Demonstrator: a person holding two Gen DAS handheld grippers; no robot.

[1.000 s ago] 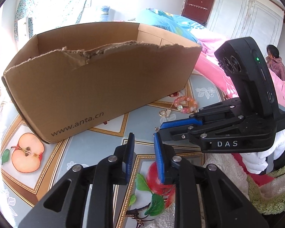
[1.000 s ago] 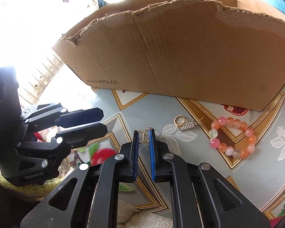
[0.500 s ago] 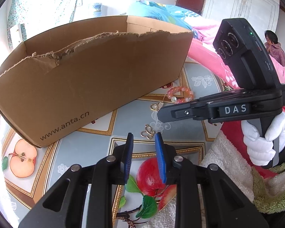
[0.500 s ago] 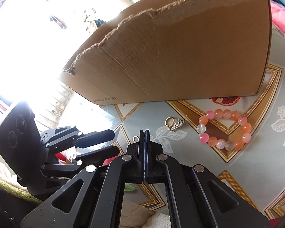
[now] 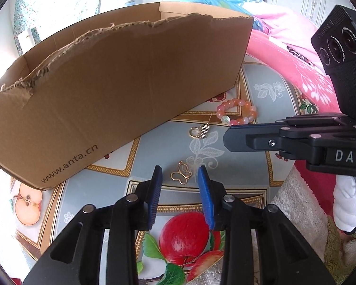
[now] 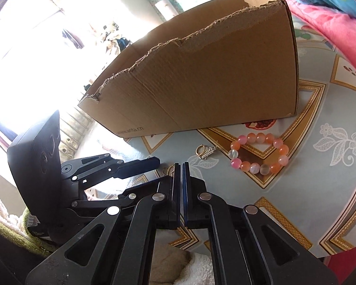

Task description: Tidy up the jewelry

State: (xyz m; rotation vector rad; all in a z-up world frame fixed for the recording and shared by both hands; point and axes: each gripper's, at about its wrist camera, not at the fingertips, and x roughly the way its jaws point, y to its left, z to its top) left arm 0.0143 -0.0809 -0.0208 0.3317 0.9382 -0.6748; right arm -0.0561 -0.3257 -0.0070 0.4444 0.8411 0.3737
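From your left wrist camera, your left hand-held gripper [image 5: 180,173] hangs over the tabletop [image 5: 168,142], whose cloth is printed with fruit and gold borders. Its jaws stand apart and have just been opening, with nothing pressed between the blue pads [image 5: 155,190]; the gold butterfly pendant [image 5: 181,174] lies flat on the cloth just past the tips, in line with the gap. Its long axis runs roughly across the view, the small loop end pointing up toward the box. Behind it, the torn cardboard box [image 5: 121,90] fills the far left part of the tabletop and walls off everything beyond. Between the box's near wall and the pendant lie a gold ring with a small silver charm [image 5: 200,130] and, further toward the right edge, the pink and orange bead bracelet [image 5: 237,112], resting as an open loop just beside the box's corner. Your right hand-held gripper [image 5: 227,137] reaches in from the right, its tip above the cloth near the bracelet, with a white-gloved hand [image 5: 347,204] on its handle. A pink bedcover [image 5: 296,57] rises past the right edge.

From your right wrist camera, your right hand-held gripper [image 6: 180,166] has its jaws together, holding nothing. The pendant [image 6: 168,170] peeks out just left of its tips. The ring and charm [image 6: 205,152] and the bracelet [image 6: 259,153] lie ahead and to the right, in front of the box [image 6: 201,83]. Your left hand-held gripper [image 6: 152,162] comes in from the left, near the pendant.
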